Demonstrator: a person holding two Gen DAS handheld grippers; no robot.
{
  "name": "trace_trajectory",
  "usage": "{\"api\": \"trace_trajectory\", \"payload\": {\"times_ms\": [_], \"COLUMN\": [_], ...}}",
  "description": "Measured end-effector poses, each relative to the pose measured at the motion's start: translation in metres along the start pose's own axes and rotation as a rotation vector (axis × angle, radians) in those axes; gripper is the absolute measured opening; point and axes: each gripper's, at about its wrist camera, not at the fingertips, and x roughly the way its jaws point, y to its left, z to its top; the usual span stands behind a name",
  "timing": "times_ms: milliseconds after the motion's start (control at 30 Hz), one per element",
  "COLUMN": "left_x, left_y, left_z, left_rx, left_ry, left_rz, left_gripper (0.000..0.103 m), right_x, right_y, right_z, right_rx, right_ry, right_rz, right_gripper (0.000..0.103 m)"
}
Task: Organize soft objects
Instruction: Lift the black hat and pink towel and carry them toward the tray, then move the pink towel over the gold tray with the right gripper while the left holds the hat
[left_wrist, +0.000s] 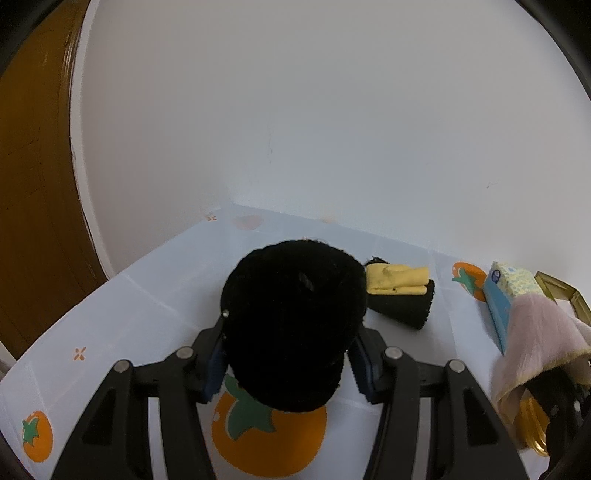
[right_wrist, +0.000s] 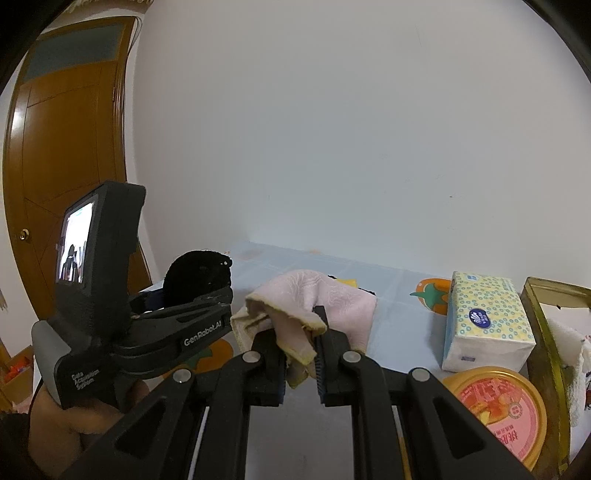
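My left gripper (left_wrist: 291, 343) is shut on a black fuzzy soft bundle (left_wrist: 291, 295), which fills the gap between the blue pads and is held just above the tablecloth. Behind it to the right, a folded yellow cloth (left_wrist: 397, 280) lies on a folded black cloth (left_wrist: 402, 310). My right gripper (right_wrist: 299, 339) is shut on a pale pink towel with a yellowish edge (right_wrist: 332, 299), which drapes over its fingertips. In the right wrist view the left gripper shows at the left, held by a hand (right_wrist: 55, 424), with the black bundle (right_wrist: 195, 273) in it.
A white tablecloth with orange fruit prints (left_wrist: 147, 314) covers the table, which stands against a white wall. At the right stand a blue-and-yellow tissue pack (right_wrist: 487, 321), a round pink-lidded tin (right_wrist: 502, 406) and an open gold tin (right_wrist: 543, 306) holding white cloth. A brown door (right_wrist: 66, 147) is at the left.
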Motion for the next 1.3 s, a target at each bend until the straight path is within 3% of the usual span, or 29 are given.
{"api": "trace_trajectory", "payload": {"times_ms": [800, 1300], "left_x": [-0.052, -0.066], "left_y": [-0.034, -0.047], "left_z": [-0.024, -0.032], "left_rx": [0.068, 0.074], "left_ry": [-0.128, -0.148], "left_rz": [0.0, -0.027], "left_gripper": [0.055, 0.055], "right_x": [-0.025, -0.039], "right_y": [-0.006, -0.005], "right_z": [-0.012, -0.012], "right_rx": [0.001, 0.022], "right_ry": [-0.046, -0.058], "right_rz": [-0.033, -0.055], "right_gripper": [0.014, 0.014]}}
